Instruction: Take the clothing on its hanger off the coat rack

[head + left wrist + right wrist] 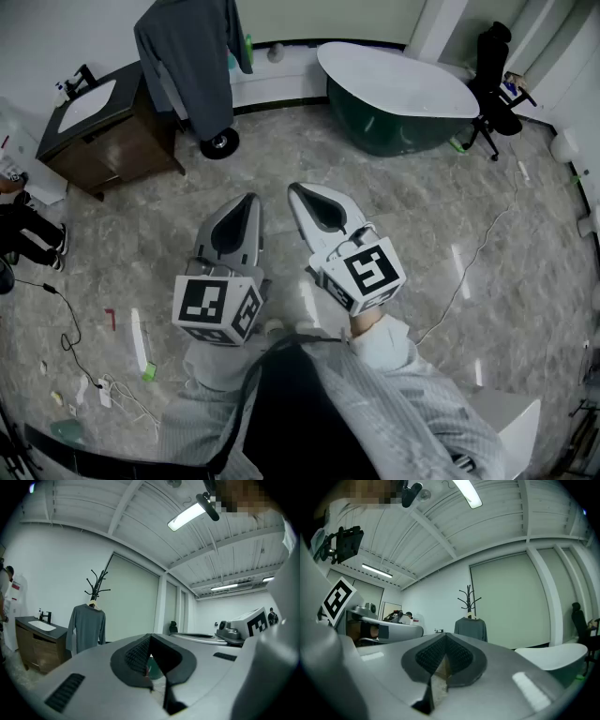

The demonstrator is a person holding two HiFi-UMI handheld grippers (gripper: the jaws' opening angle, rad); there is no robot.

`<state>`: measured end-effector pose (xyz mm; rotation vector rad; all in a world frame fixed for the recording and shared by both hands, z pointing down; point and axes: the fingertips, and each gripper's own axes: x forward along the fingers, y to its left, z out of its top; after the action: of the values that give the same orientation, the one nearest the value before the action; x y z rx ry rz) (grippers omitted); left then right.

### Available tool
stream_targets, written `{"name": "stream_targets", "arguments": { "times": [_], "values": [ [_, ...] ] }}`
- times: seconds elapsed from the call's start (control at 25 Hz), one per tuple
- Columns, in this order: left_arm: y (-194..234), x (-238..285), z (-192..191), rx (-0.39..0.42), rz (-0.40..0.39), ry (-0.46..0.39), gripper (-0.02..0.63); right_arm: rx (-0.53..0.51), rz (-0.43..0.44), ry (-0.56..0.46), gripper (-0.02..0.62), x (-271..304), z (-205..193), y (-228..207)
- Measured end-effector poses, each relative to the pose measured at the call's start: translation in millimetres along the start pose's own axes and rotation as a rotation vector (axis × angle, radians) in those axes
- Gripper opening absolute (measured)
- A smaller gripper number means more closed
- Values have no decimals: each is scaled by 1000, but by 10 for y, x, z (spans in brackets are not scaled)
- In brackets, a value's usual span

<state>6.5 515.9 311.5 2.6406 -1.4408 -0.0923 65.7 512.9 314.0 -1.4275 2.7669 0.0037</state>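
hanging from a black branched coat rack [96, 581] well away is a grey long-sleeved top [192, 66] on its hanger — left gripper [249, 202] and right gripper [298, 193] are closed, empty; tugging cloth could tip the rack.

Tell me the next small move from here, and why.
Probably step toward the coat rack first: the grey top hangs there on its hanger, well beyond the left gripper and right gripper, both shut and empty.

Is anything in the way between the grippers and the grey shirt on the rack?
Nothing visible. Only bare floor lies between the left gripper, the right gripper and the grey shirt; cabinet and bathtub stand aside.
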Motion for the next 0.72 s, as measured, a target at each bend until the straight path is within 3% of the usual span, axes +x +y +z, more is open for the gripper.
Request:
{"name": "stream_targets", "arguments": {
  "times": [0.72],
  "values": [
    [-332, 310, -165, 3, 61, 5, 5, 39, 53, -19, 2, -276, -181, -420]
  ]
}}
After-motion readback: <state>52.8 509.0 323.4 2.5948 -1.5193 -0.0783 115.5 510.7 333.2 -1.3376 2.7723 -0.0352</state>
